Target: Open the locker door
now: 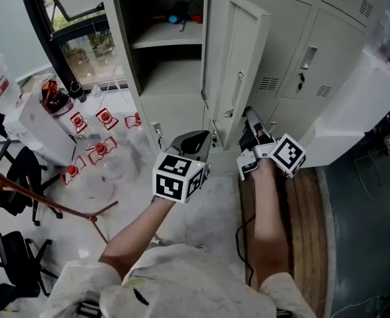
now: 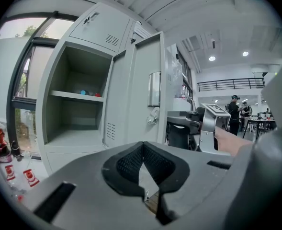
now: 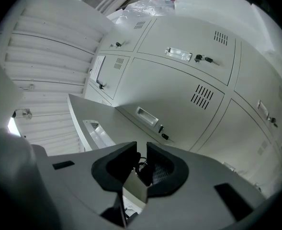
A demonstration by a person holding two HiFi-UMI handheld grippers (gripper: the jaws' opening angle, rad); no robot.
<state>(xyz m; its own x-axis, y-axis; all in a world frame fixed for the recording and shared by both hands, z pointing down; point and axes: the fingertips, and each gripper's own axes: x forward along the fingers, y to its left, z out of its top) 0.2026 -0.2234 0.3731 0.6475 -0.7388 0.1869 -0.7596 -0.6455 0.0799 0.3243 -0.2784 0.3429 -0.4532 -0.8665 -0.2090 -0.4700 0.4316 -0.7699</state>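
The grey locker's door [image 1: 238, 65] stands swung out, edge-on to me, and its compartment [image 1: 168, 52] with a shelf is open. In the left gripper view the door [image 2: 143, 90] shows its handle plate [image 2: 153, 87] and latch; small blue and red items [image 2: 89, 93] lie on the shelf. My left gripper [image 1: 195, 144] hovers low in front of the door's foot; its jaws [image 2: 143, 147] meet at the tips with nothing between them. My right gripper [image 1: 251, 128] is just right of the door, clear of it; its jaws [image 3: 141, 150] stand a narrow gap apart, holding nothing.
Closed lockers [image 1: 314, 52] fill the wall to the right. Clear bottles with red labels [image 1: 92, 144] lie on the floor at left, beside a white box [image 1: 39, 128] and black chairs [image 1: 16, 171]. A large white object [image 1: 360, 111] juts in at right. People [image 2: 234, 111] stand far off.
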